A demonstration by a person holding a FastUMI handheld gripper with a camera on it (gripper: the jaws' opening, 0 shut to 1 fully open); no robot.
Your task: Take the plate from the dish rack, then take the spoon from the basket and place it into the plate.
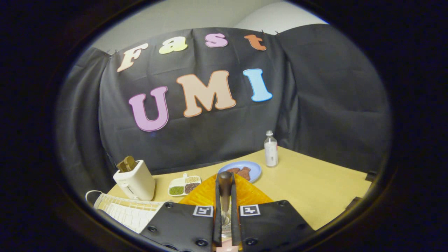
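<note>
My gripper [225, 176] is shut on the spoon [225, 196]. The spoon's brown wooden handle sticks out past the fingertips, and its shiny bowl lies back between the fingers. Below and just ahead of the fingers the orange plate [206, 196] lies on the wooden table [315, 189]. The spoon hangs over that plate. I cannot tell whether it touches the plate.
A white rack [122, 210] sits left of the fingers, with a white toaster [135, 180] holding toast behind it. A divided dish of beans [184, 185], a blue plate with brown pieces [253, 168] and a small bottle [270, 149] stand beyond the orange plate.
</note>
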